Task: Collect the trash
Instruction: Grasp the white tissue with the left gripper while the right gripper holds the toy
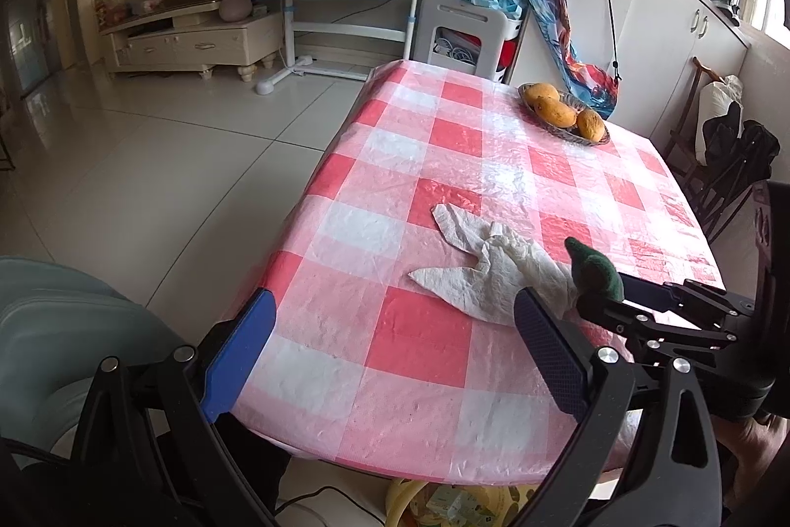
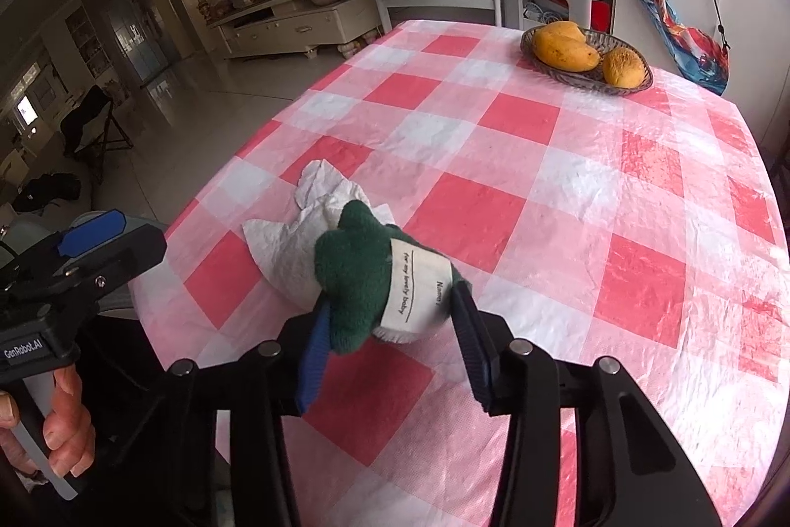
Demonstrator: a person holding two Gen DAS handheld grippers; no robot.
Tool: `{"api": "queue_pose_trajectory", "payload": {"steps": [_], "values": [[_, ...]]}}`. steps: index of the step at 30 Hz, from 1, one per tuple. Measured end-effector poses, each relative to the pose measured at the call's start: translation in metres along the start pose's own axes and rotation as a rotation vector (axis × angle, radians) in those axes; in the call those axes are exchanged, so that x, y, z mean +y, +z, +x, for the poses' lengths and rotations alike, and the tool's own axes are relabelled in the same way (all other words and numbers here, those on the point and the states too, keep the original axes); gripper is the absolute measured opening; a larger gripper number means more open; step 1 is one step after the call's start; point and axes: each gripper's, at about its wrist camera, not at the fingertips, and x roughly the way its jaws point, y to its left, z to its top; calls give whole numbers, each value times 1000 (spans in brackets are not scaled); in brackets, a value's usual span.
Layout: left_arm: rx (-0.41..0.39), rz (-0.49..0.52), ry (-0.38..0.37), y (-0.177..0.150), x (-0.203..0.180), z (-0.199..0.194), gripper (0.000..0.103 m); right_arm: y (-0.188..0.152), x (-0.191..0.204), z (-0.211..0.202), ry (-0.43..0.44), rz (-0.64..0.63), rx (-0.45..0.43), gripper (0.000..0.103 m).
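A small green plush scrap with a white sewn label (image 2: 375, 280) is being held between the narrowed jaws of the right gripper (image 2: 390, 329), just above the pink-and-white checked plastic tablecloth (image 2: 543, 206), probably to carry it off as trash. A crumpled white paper towel (image 1: 484, 270) is lying beside it, untouched. The left gripper (image 1: 395, 349) is being kept wide open near the table's edge, likely for the towel.

Table (image 1: 419, 344) covered by red-and-white checked plastic cloth (image 2: 617, 191), wrinkled and glossy. Crumpled white paper towel (image 1: 474, 270) lies near the front left edge. Dark wicker basket (image 2: 637, 82) sits at the far right corner, holding three yellow-orange mangoes (image 2: 565, 50).
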Motion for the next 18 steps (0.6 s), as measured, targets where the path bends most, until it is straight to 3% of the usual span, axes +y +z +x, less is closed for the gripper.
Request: {"api": "queue_pose_trajectory", "payload": {"steps": [8, 18], "values": [[6, 21, -7, 0, -12, 3, 94, -1, -11, -15, -28, 28, -26, 46], [32, 66, -19, 6, -44, 26, 94, -13, -21, -16, -98, 17, 38, 46]]}}
